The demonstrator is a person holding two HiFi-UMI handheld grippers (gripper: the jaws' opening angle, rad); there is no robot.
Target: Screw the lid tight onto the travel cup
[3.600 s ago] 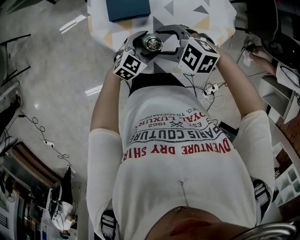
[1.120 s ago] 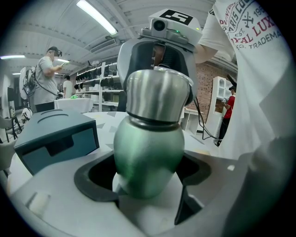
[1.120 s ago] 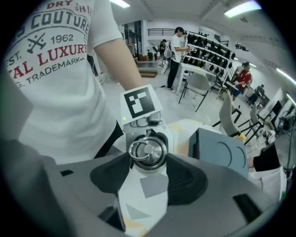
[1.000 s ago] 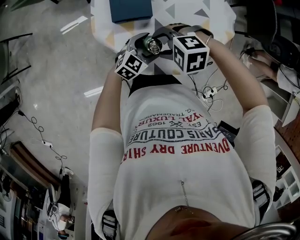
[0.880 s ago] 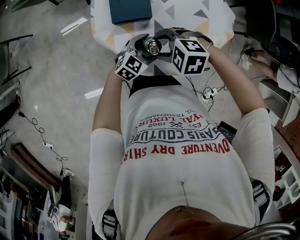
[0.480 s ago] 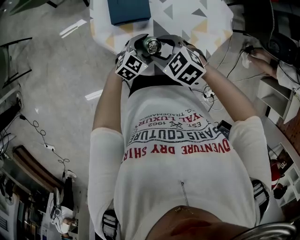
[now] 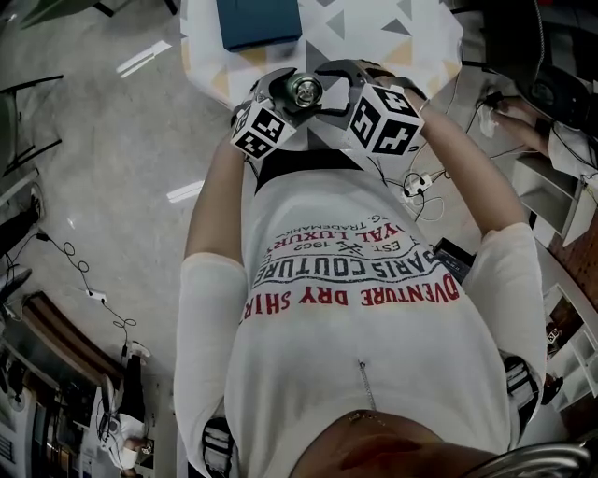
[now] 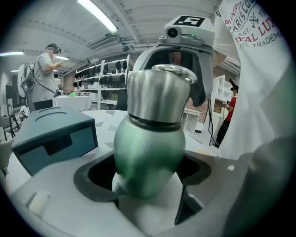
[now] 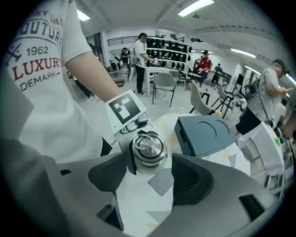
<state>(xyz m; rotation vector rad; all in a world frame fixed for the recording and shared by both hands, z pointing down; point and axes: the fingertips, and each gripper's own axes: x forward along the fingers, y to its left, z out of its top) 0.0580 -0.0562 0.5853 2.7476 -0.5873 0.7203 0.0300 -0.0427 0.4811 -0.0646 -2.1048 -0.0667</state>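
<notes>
A green travel cup (image 8: 148, 157) with a steel lid (image 8: 159, 97) stands upright in my left gripper (image 8: 148, 171), whose jaws are clamped on the green body. In the head view the lid (image 7: 304, 91) shines between the two marker cubes, over the table's near edge. My right gripper (image 9: 150, 171) faces the lid (image 9: 148, 148) from the side. Its jaws are opening. The lid sits at their far end, close to the left fingertip (image 9: 125, 166), and the pads do not press on it.
A teal box (image 7: 257, 19) lies on the table with the triangle-patterned cloth (image 7: 411, 37), behind the cup. Cables and a power strip (image 7: 420, 177) lie on the floor at the right. People, chairs and shelves stand in the background of both gripper views.
The right gripper's marker cube has twisted round beside the lid and swung back to the right. The left gripper and the cup have stayed in place.
</notes>
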